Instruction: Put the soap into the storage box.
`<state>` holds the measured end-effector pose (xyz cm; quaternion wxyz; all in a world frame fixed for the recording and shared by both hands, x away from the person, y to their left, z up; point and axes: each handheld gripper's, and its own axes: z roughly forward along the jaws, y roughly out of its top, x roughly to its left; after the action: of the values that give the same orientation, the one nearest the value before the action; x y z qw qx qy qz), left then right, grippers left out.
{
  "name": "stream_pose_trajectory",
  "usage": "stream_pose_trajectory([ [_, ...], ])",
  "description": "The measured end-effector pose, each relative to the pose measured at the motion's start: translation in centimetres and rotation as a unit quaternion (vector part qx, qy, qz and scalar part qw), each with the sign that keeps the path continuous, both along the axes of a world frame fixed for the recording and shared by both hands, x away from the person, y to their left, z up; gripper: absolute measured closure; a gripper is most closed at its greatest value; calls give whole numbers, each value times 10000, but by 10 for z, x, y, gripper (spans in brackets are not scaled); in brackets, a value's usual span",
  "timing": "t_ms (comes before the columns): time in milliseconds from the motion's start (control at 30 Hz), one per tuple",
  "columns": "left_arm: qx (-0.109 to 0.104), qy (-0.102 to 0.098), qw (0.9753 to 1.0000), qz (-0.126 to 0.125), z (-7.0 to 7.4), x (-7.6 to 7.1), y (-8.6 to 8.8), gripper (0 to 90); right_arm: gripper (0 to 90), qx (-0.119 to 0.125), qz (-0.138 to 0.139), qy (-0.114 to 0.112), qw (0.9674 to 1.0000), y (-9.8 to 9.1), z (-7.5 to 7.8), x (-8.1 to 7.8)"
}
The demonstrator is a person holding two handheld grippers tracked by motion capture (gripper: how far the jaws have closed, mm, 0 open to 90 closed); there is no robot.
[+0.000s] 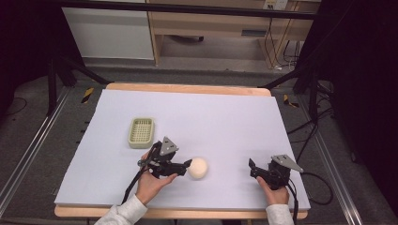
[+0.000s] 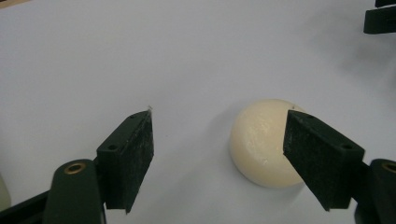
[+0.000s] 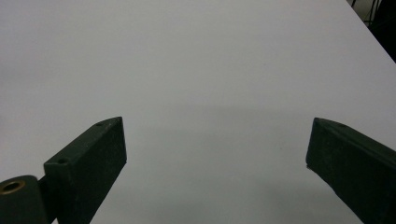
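A cream ball (image 1: 198,168) lies on the pale mat (image 1: 211,117) near the front middle. My left gripper (image 1: 187,164) is at the ball's left side and points right at it. In the left gripper view the ball (image 2: 259,140) sits low between the wide-open jaws of the left gripper (image 2: 219,116). It lies close to the right jaw, which covers its right edge. My right gripper (image 1: 252,168) rests at the front right, pointing left, well apart from the ball. In its own view the right gripper (image 3: 217,122) is open over bare mat.
A small green slatted basket (image 1: 141,131) stands behind and left of the left gripper. The mat's front edge runs just before both hands. The right gripper's jaw tip (image 2: 380,18) shows far off in the left gripper view.
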<state>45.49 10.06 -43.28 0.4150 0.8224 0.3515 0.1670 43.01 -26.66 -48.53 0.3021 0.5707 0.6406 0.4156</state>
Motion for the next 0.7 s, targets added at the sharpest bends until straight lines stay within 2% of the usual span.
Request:
stream_pose_trajectory([
  [167,-36,31,10000,-73,-1,-2,-6,245,54,-7,5,-2,10000,0,0,0],
  [700,83,188,9995,-255,-6,-4,-23,211,54,-26,24,-1,10000,0,0,0],
])
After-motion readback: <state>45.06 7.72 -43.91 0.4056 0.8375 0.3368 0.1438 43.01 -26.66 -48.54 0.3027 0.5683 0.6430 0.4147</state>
